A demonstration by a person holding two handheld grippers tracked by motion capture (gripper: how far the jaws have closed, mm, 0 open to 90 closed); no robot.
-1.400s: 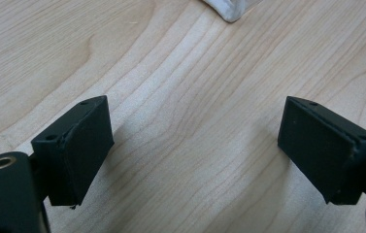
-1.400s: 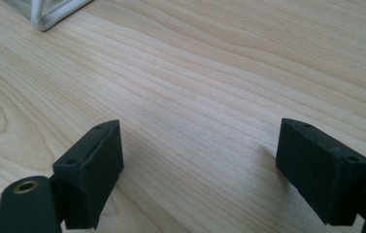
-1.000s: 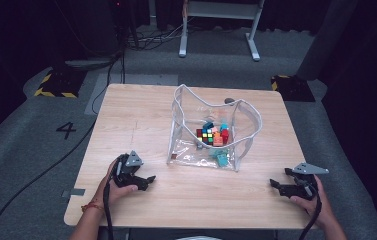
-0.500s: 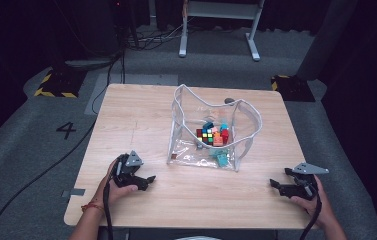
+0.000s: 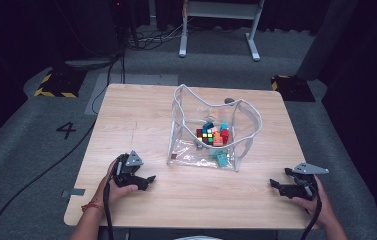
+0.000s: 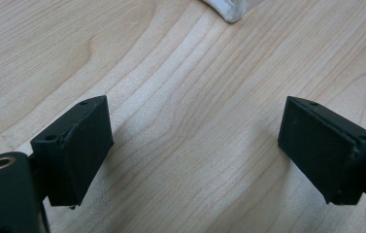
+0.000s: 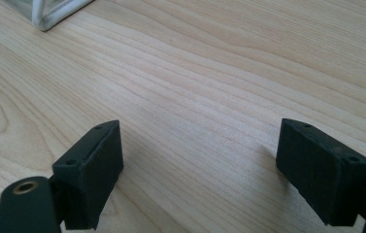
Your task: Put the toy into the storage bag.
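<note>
Clear plastic bag (image 5: 211,132) of colourful cubes (image 5: 212,135) between wide, empty left claw (image 5: 146,181) and right claw (image 5: 276,186).

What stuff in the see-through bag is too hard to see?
- High view: the small toys in the clear bag are too small and heaped to count or name, bar the puzzle cube.
- Left gripper view: the bag's white corner is cut off by the top edge.
- Right gripper view: likewise, the corner.

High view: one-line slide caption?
Both open grippers, left and right, rest on the table flanking a clear bag of colourful toys.
</note>
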